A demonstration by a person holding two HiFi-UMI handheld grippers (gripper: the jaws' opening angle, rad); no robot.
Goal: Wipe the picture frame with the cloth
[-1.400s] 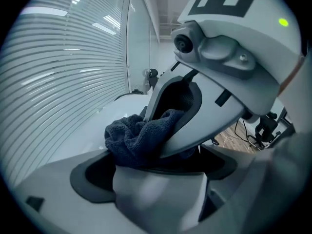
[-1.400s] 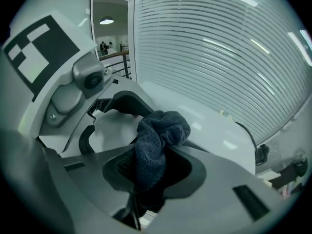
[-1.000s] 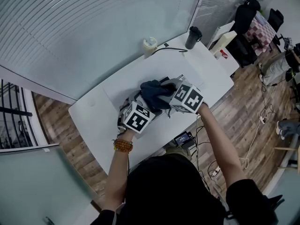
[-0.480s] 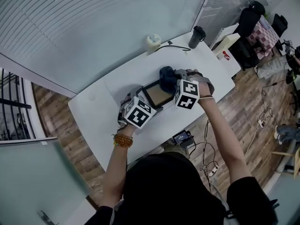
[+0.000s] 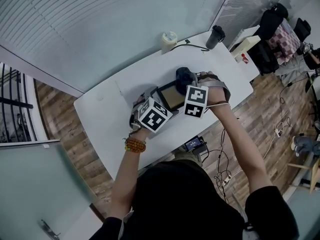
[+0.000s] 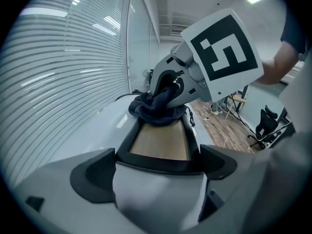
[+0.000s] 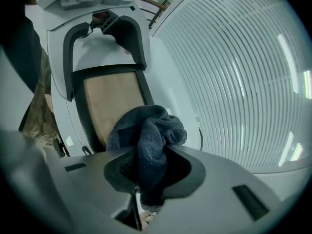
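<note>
A black picture frame [image 5: 170, 96] with a tan face lies on the white table [image 5: 105, 119]. My left gripper [image 5: 150, 96] is shut on its near-left end; in the left gripper view the frame's black edge [image 6: 161, 162] spans the gap between the jaws of my left gripper [image 6: 158, 169]. The dark blue cloth [image 5: 183, 77] sits bunched on the frame's far end. My right gripper [image 5: 189, 84] has its jaws closing on it, and the cloth [image 7: 151, 130] fills the gap of that gripper [image 7: 146, 172] and hangs onto the frame [image 7: 114, 101].
At the table's far edge stand a white cup [image 5: 169, 39] and a dark tumbler [image 5: 217, 34], joined by a black cable [image 5: 192, 46]. A small screen device [image 5: 194, 144] sits below the near edge. A white box [image 5: 245, 46] is at the right end.
My right gripper carried the cloth from over the frame's middle to its far right end and rolled over, uncovering the tan face. The left gripper stayed put.
</note>
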